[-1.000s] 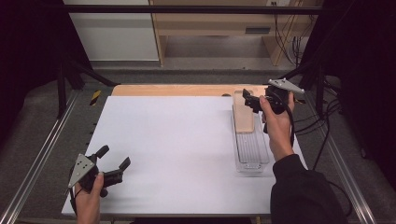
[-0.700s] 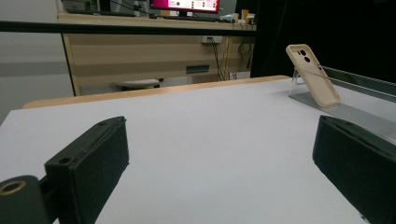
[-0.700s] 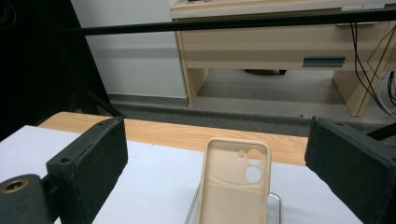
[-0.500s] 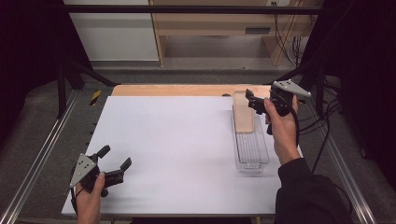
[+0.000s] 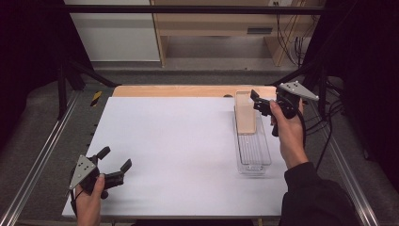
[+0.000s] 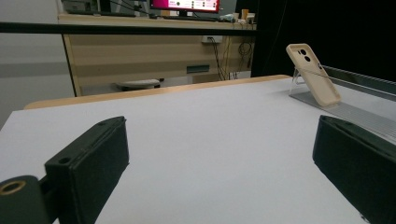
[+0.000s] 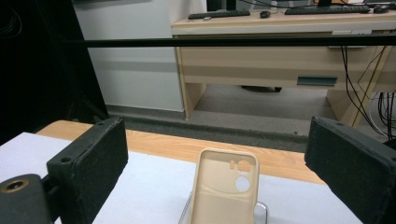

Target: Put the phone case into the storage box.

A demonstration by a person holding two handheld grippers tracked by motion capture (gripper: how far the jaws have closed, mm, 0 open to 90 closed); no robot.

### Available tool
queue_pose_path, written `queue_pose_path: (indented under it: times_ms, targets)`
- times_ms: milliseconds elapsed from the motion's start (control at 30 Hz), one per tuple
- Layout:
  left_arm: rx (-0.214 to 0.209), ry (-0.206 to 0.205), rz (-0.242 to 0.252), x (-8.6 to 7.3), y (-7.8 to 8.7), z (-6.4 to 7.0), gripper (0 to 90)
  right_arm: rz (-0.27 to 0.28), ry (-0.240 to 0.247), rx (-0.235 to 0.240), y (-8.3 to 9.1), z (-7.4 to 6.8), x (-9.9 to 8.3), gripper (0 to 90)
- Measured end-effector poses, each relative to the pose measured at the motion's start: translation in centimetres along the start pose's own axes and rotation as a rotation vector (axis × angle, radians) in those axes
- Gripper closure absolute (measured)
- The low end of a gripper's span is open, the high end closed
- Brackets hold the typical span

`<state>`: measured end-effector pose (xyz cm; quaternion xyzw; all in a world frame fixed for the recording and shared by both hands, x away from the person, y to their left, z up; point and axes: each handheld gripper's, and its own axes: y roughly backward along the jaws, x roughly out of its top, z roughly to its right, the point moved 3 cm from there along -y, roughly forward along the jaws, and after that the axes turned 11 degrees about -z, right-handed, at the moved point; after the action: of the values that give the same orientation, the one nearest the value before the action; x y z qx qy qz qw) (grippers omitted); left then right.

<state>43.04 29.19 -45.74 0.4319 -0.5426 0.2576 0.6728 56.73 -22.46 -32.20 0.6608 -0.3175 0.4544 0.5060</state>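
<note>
I have my right gripper (image 5: pixel 261 104) raised at the far end of the clear slotted rack (image 5: pixel 254 150), its jaws spread wide and empty. They bracket the beige phone case (image 5: pixel 245 118) without touching it — in the right gripper view the phone case (image 7: pixel 225 191) sits between and beyond the two pads, camera cut-outs facing me. I hold the gripper this way because the case is what I am going for, and lining up with its narrow sides should let the pads close on its edges rather than its flat back.

The case stands tilted in the rack's far slots, leaning on a small clear support (image 6: pixel 299 78), so it presents an edge instead of lying flat on the white counter (image 5: pixel 174 150). That makes it easy to pinch, I think, but also easy to knock over if I come in crooked.

My left gripper (image 5: pixel 115 170) rests low on the counter, well apart from the rack toward the near left corner — jaws wide too, holding nothing, parked out of the way.
</note>
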Motion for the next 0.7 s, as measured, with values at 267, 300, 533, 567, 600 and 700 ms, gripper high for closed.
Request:
queue_pose_path:
  times_ms: [267,300,533,567,600,700]
  targets:
    - [-0.012,-0.004,-0.006,-0.1,-0.1,0.2,3.3,0.036,0.014,-0.006,1.0,0.4,0.1,5.8]
    - [-0.012,-0.005,-0.007,-0.1,-0.1,0.2,3.3,0.040,0.014,-0.006,1.2,0.4,0.0,5.7]
    - [-0.006,-0.007,-0.007,-0.1,0.0,0.1,3.3,0.063,0.020,-0.005,2.0,0.7,-0.2,5.5]
    - [-0.005,-0.007,-0.006,-0.1,0.0,0.1,3.3,0.068,0.019,-0.007,2.1,0.8,-0.3,5.5]
    - [-0.004,-0.006,-0.007,-0.1,0.0,0.1,3.3,0.068,0.018,-0.007,2.1,0.8,-0.3,5.5]
    - [-0.003,-0.004,-0.008,-0.1,0.1,0.0,3.3,0.066,0.013,-0.012,2.3,1.0,-0.5,5.5]
